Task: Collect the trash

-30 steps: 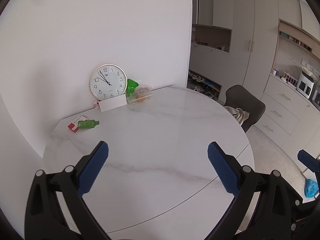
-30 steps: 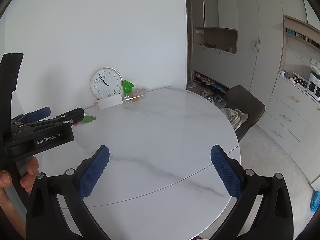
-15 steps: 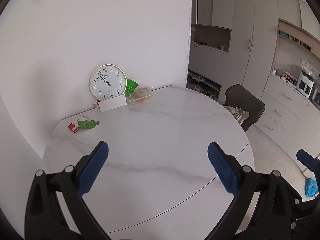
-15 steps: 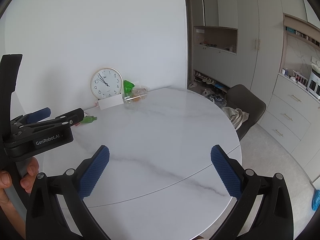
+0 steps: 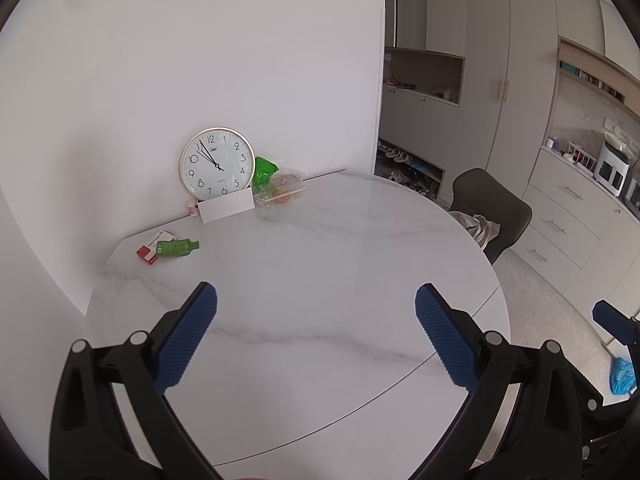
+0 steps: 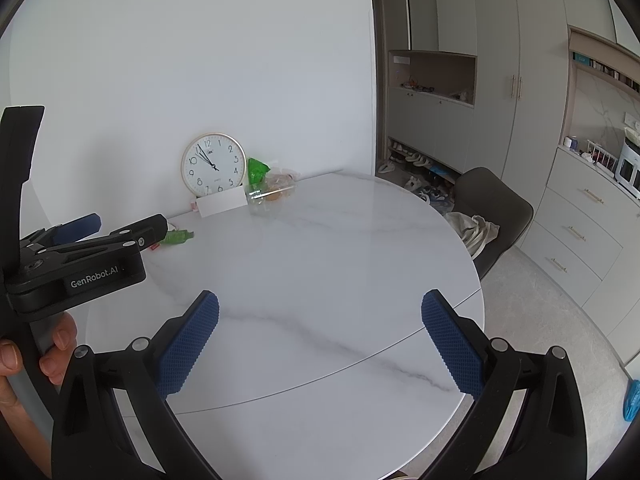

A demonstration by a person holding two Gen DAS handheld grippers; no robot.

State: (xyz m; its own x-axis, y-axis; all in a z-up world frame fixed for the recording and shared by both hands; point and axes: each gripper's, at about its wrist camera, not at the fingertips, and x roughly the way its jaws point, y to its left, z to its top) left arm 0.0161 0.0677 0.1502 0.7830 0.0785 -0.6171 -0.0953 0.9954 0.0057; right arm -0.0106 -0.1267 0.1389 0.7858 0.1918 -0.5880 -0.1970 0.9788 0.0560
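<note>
We hold the left tongs spread wide above the near part of the desk, gripping and touching nothing. Our right tongs gape just as wide, also empty, over the desk. Taking the clock as landmark: a green pouch on a red-and-white box lies left-front of it, a green wrapper and clear food tray just right.

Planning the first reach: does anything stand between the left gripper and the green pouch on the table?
Nothing visible does. Only bare marble table lies between the open left gripper and the green pouch, which rests against a red-and-white box.
</note>
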